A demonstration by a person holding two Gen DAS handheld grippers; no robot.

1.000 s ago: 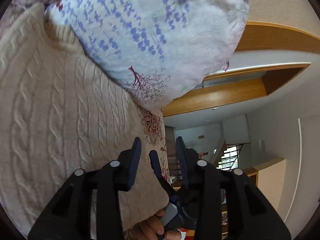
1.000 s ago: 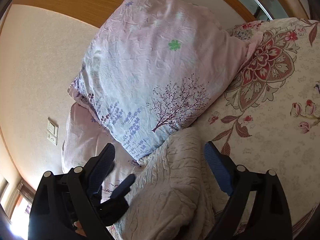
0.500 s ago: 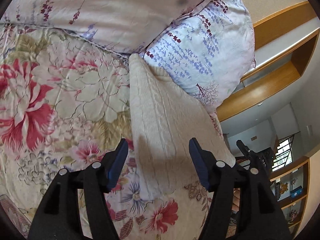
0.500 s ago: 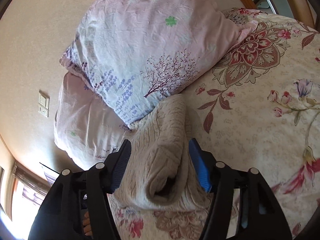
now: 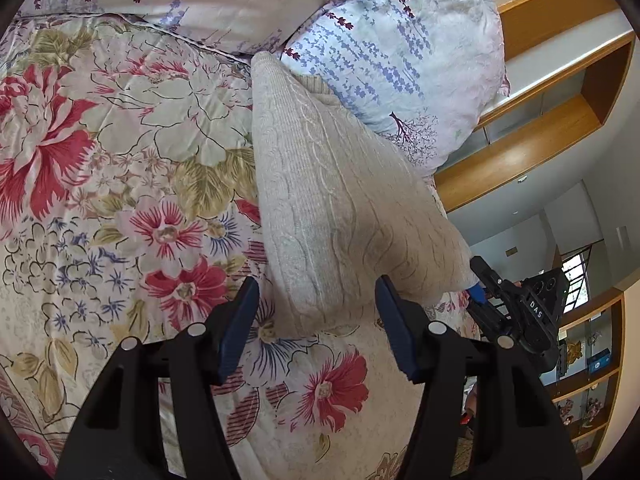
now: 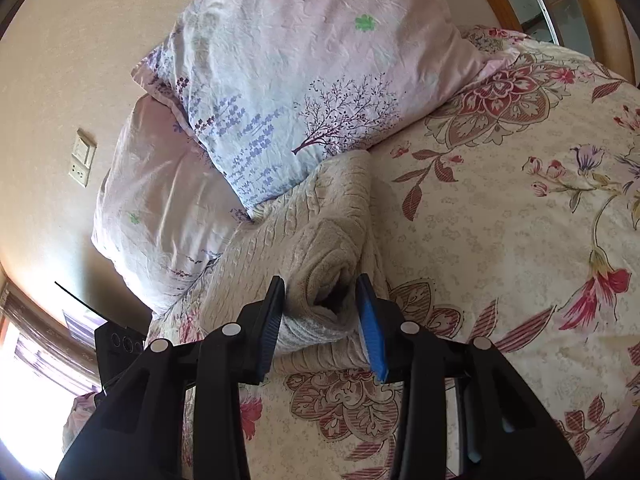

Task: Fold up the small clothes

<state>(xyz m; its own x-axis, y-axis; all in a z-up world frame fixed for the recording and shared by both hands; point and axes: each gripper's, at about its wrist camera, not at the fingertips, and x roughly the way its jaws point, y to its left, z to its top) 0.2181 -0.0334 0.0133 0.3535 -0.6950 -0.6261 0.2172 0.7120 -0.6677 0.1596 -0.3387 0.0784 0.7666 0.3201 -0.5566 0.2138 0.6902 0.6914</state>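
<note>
A folded cream cable-knit sweater lies on the floral bedspread, its far end against the pillows. My left gripper is open, its fingers either side of the sweater's near end without pinching it. In the right wrist view the sweater shows a rolled fold end. My right gripper is closed in on that rolled end, both pads pressing the knit. The right gripper also shows at the sweater's far side in the left wrist view.
Two pale printed pillows lean against the beige wall at the head of the bed. A wooden headboard ledge runs on the right. A wall switch is on the left. The bedspread stretches right.
My left gripper let go, opened and drew back from the sweater, which now lies down on the bed. My right gripper narrowed from wide open onto the rolled end.
</note>
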